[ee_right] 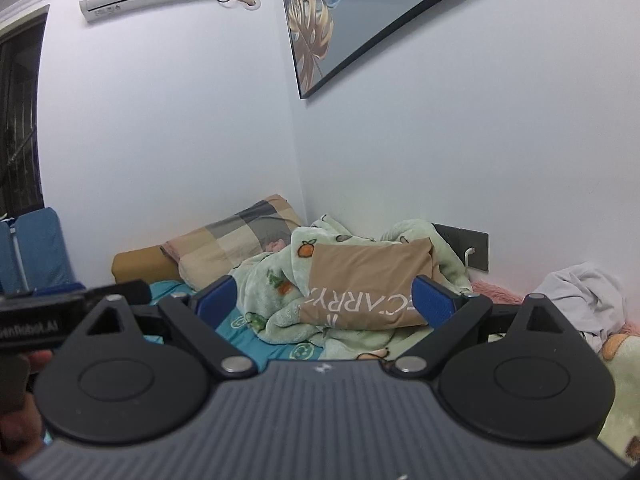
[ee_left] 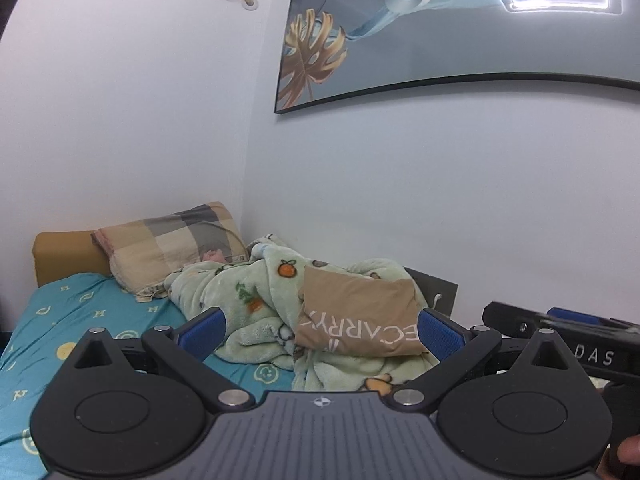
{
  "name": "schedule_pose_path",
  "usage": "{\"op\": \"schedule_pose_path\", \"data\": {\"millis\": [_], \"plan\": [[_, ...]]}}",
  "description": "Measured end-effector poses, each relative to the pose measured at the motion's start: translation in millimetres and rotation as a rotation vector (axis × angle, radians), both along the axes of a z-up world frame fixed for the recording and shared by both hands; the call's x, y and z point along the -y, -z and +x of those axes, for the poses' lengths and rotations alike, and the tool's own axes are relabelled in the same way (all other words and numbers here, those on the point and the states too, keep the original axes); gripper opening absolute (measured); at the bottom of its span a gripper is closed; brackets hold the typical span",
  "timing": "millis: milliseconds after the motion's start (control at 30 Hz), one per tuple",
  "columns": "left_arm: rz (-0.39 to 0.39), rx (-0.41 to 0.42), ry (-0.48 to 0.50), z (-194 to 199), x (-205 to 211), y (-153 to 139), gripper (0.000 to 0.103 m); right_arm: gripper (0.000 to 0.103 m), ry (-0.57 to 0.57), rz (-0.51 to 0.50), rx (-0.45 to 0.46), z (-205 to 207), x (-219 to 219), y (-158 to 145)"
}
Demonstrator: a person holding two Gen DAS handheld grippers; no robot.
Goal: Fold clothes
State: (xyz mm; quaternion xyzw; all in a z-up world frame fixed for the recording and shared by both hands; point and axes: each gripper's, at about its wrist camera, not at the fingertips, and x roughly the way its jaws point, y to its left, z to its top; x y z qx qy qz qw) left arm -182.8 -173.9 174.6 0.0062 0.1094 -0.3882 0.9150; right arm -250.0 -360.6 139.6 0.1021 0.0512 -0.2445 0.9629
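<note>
Fingers on my left gripper [ee_left: 320, 332] and right gripper [ee_right: 324, 300] are standing wide apart, gripping nothing, both hovering above the bed [ee_left: 60, 320]. I'm judging this as the approach: the tan garment [ee_right: 368, 284] is lying on the green blanket [ee_left: 256, 280], so I'm aiming for its two near corners, pinching tan cloth only. Its lower hem is sitting behind my gripper bodies, and a pale crumpled garment [ee_right: 580, 292] at right is hard to identify.
</note>
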Motion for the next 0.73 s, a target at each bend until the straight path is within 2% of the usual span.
{"op": "schedule_pose_path", "data": {"millis": [733], "plan": [[-0.023, 0.005, -0.027, -9, -13, -2, 0.103, 0.096, 0.013, -0.021, -0.012, -1, -10, 5]]}}
